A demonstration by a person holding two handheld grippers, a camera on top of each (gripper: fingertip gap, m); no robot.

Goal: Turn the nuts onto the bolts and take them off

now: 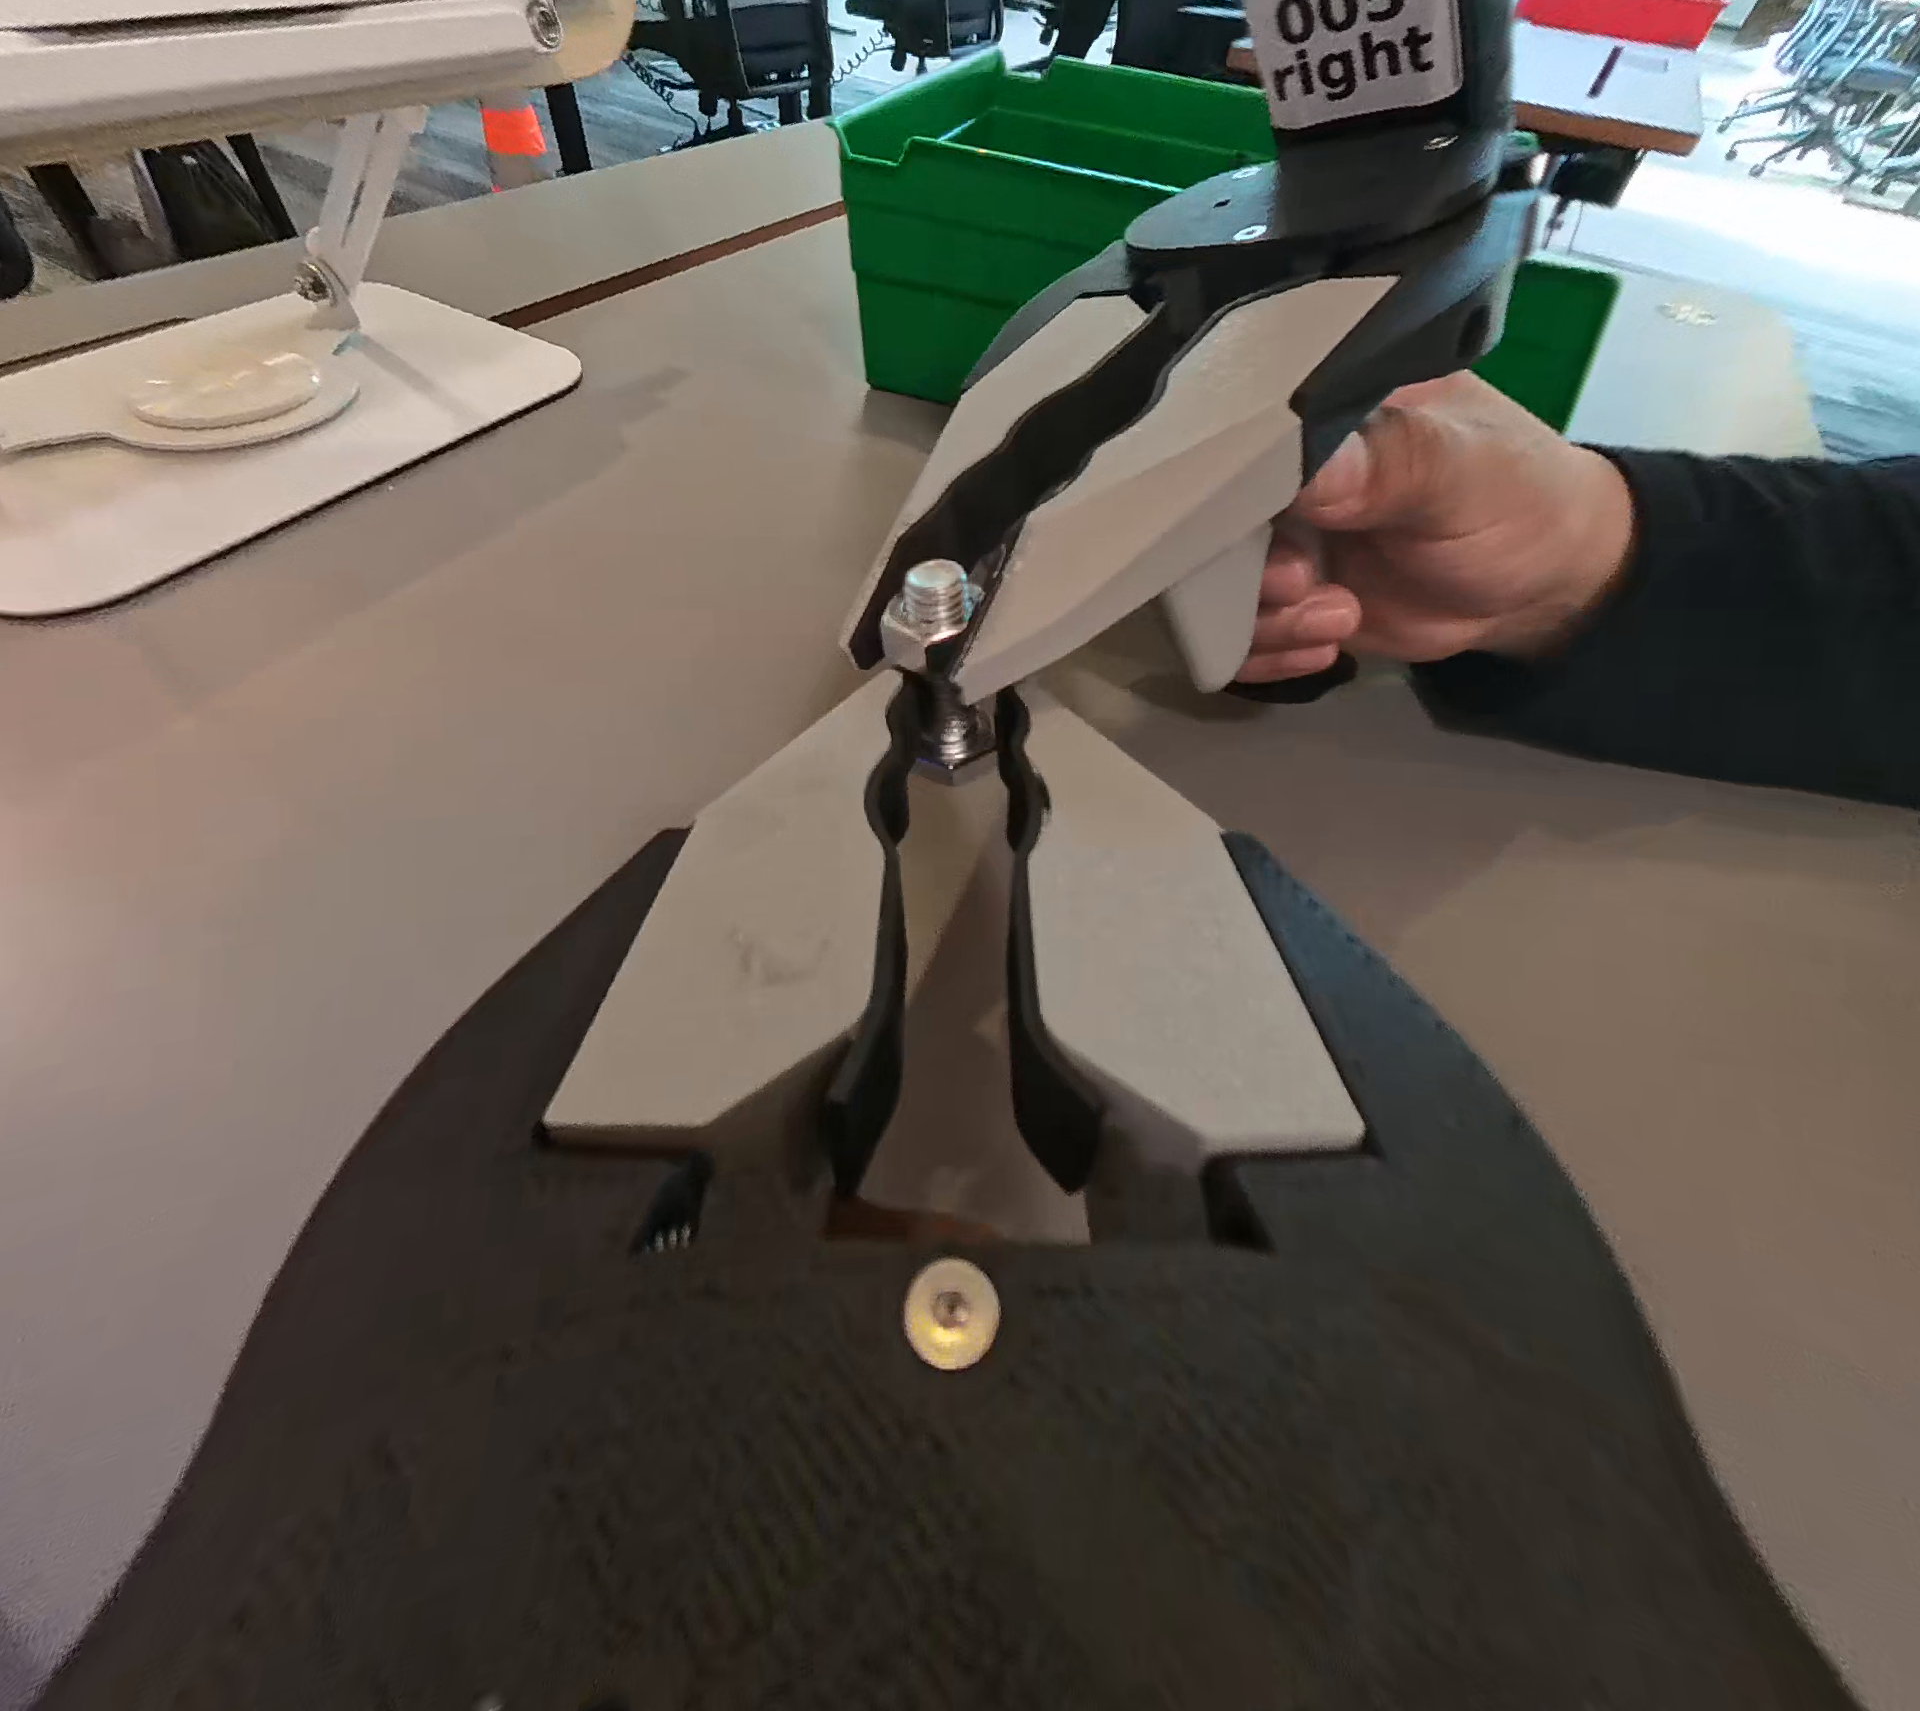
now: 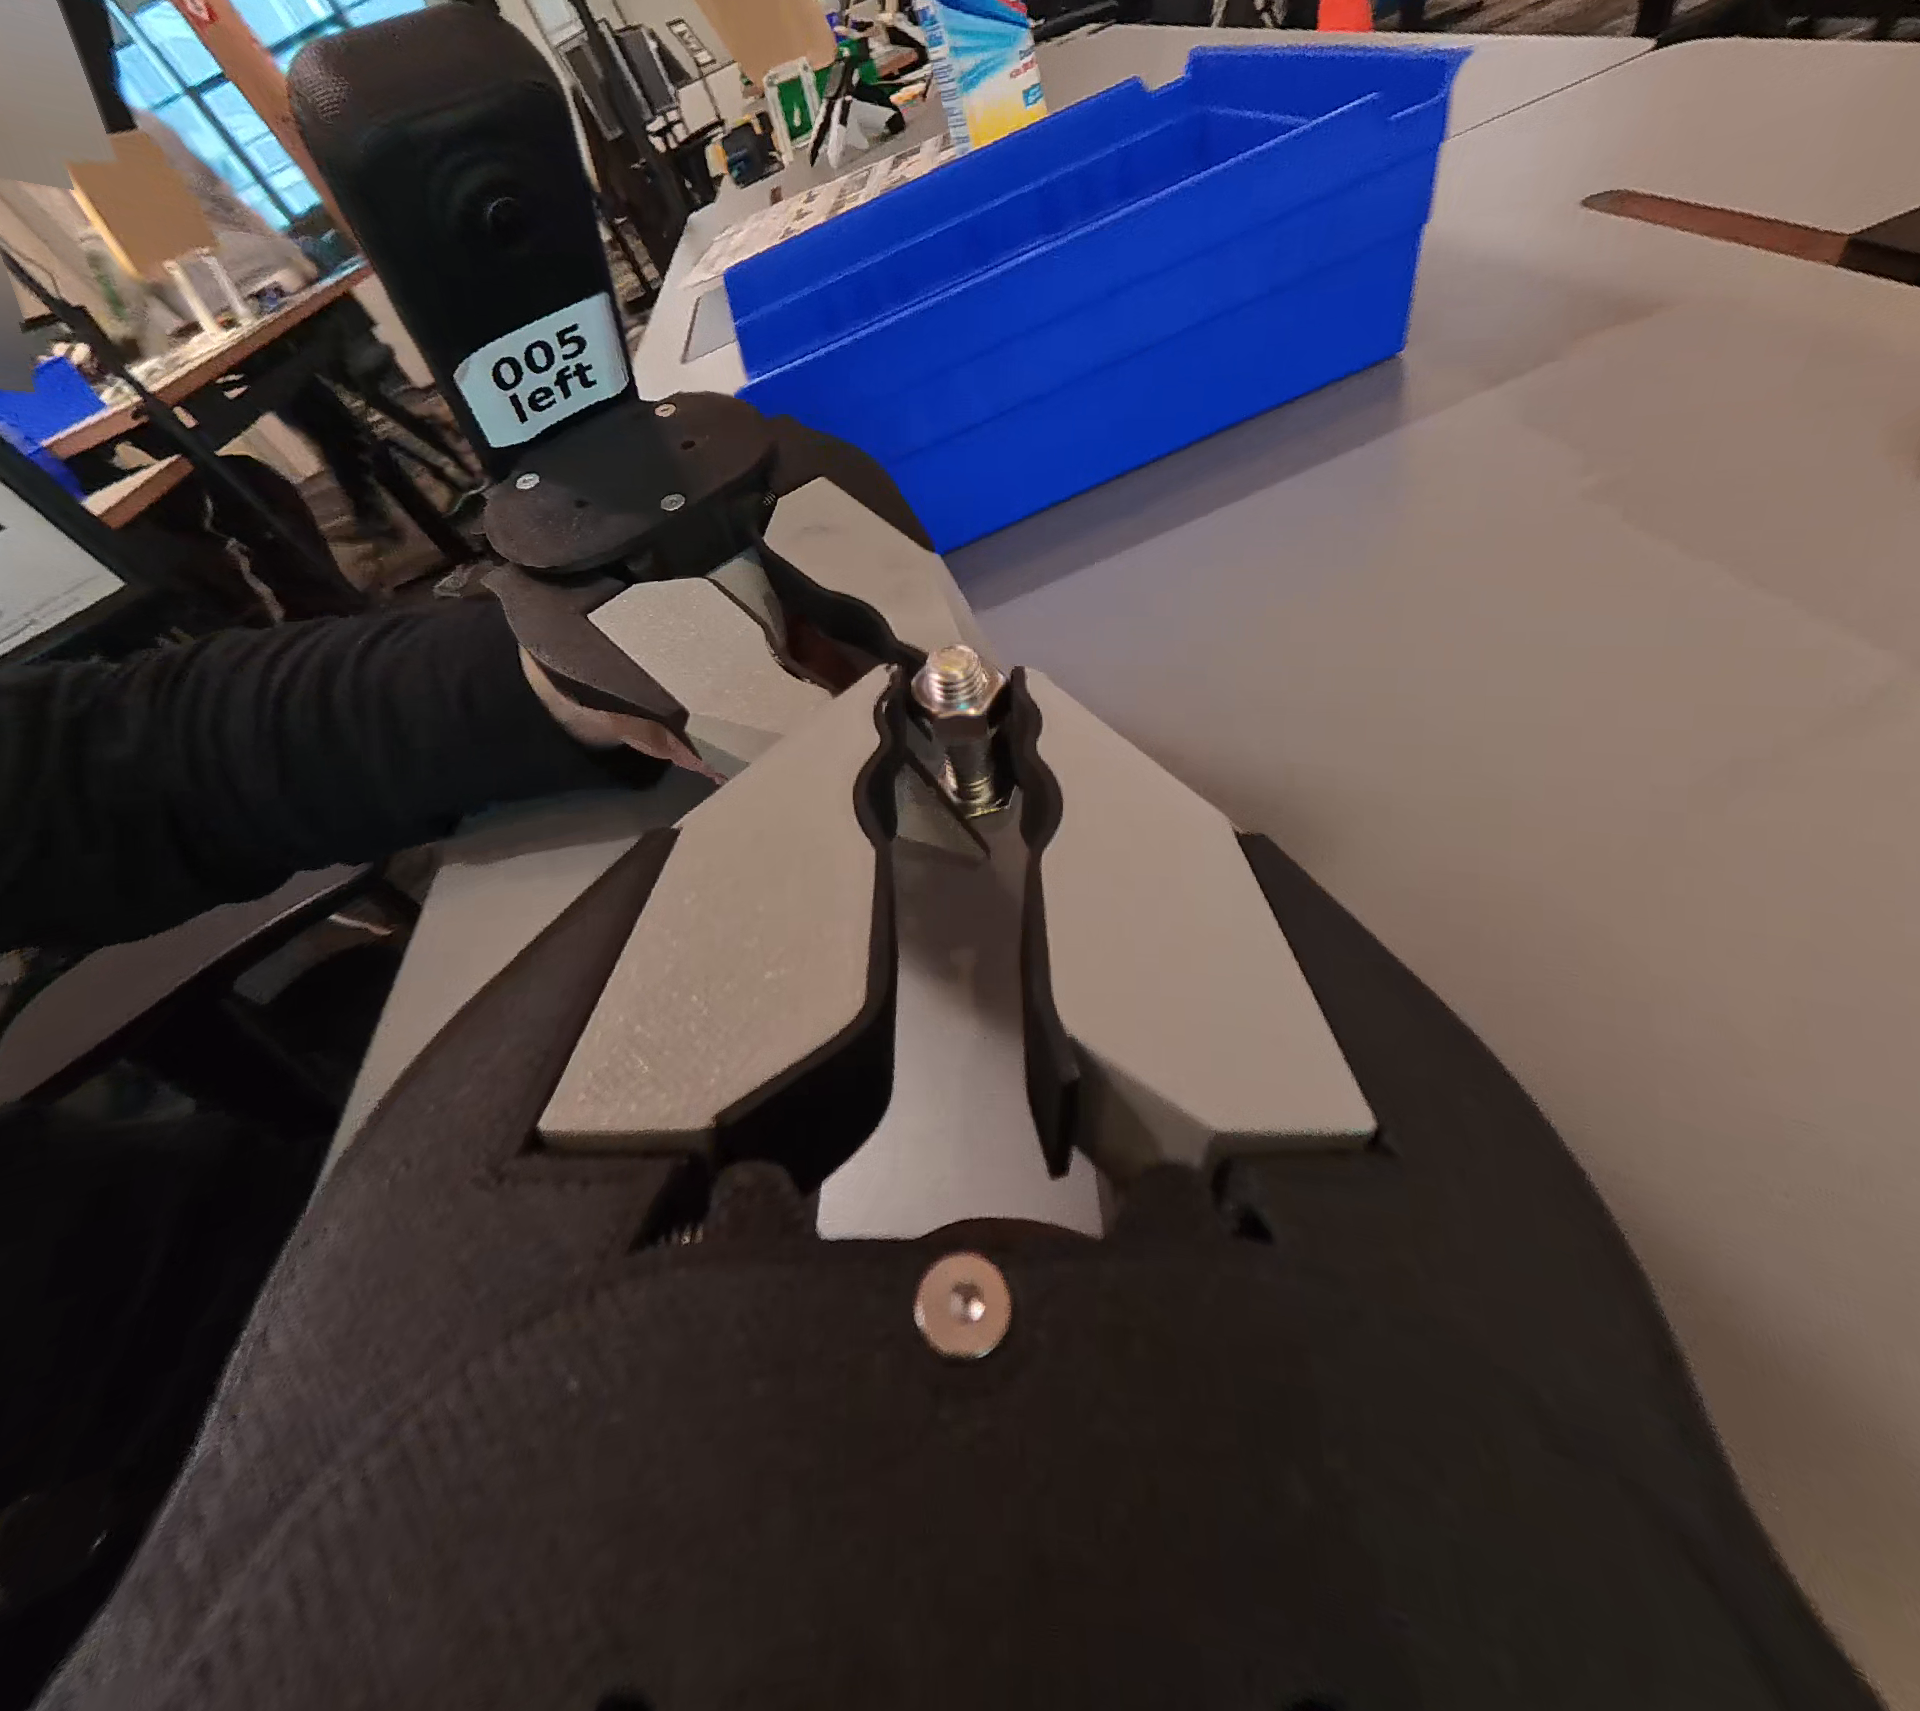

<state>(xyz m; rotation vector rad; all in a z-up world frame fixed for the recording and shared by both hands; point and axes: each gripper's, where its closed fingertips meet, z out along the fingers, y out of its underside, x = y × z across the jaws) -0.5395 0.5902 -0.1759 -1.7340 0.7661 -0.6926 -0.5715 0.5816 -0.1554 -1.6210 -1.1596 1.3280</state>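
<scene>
Two hand-held tools meet above a grey table [image 1: 416, 726]. The left tool [image 1: 951, 752] is closed narrowly on the head end of an upright bolt [image 1: 940, 716], held clear of the table. The right tool [image 2: 956, 726] grips a silver nut [image 2: 956, 697] near the bolt's threaded top. A green bin [image 1: 966, 259] sits behind on one side, a blue bin [image 2: 1091, 331] on the other, a white stand [image 1: 260, 435] at the left. Bare table lies around the tools; its edge falls away near the left hand [image 2: 592, 721].
</scene>
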